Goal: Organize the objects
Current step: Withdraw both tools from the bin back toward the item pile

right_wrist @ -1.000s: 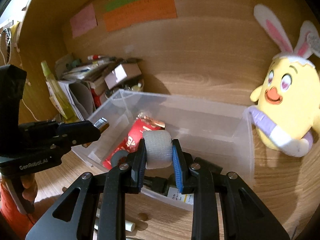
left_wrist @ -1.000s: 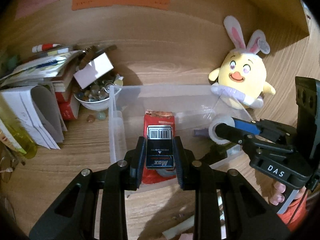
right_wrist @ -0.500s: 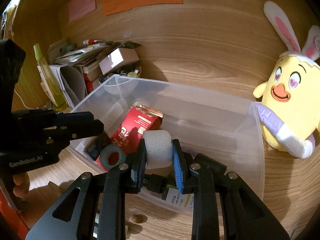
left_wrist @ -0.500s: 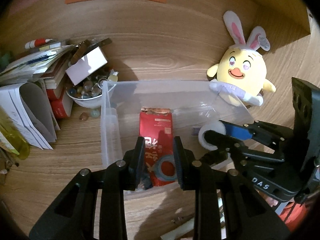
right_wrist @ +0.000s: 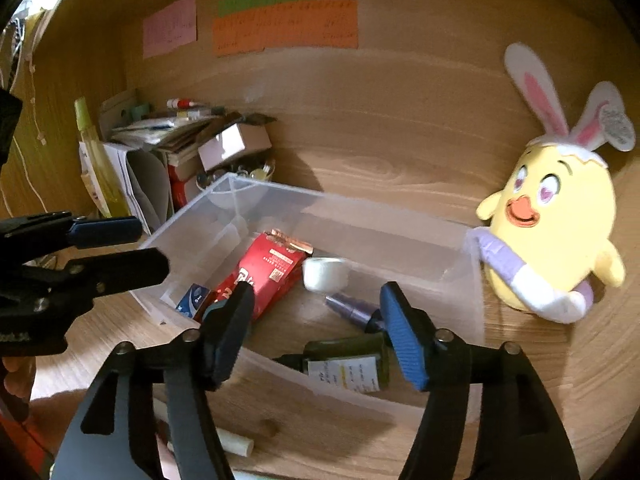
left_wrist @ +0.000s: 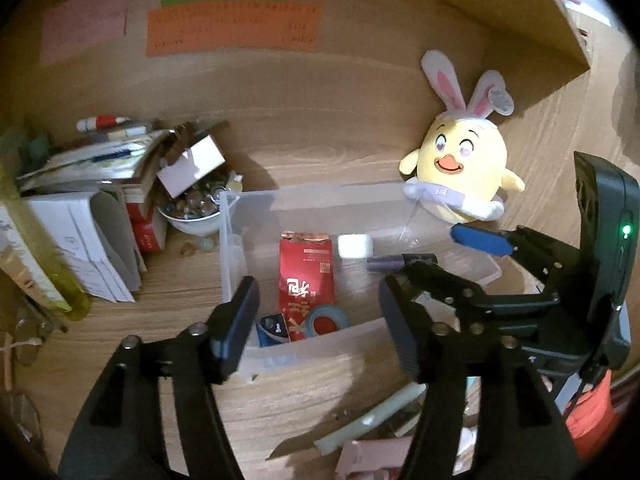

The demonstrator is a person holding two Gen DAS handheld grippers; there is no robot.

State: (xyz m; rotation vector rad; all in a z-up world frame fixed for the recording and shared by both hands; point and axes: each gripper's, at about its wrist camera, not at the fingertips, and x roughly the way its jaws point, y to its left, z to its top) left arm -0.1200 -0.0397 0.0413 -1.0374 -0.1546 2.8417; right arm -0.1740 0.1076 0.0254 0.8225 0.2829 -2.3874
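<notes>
Both grippers, left and right, hang empty with jaws spread over the clear plastic bin. A white tape roll sits inside, apparently settled beside the red packet. Lift straight clear of the rim before reaching for the next piece.

The red packet in the clear box has big white Chinese letters, too blurry to read. The small blue box says "5m". The orange paper on the wall has tiny writing too small to read. So does the label on the dark bottle.
</notes>
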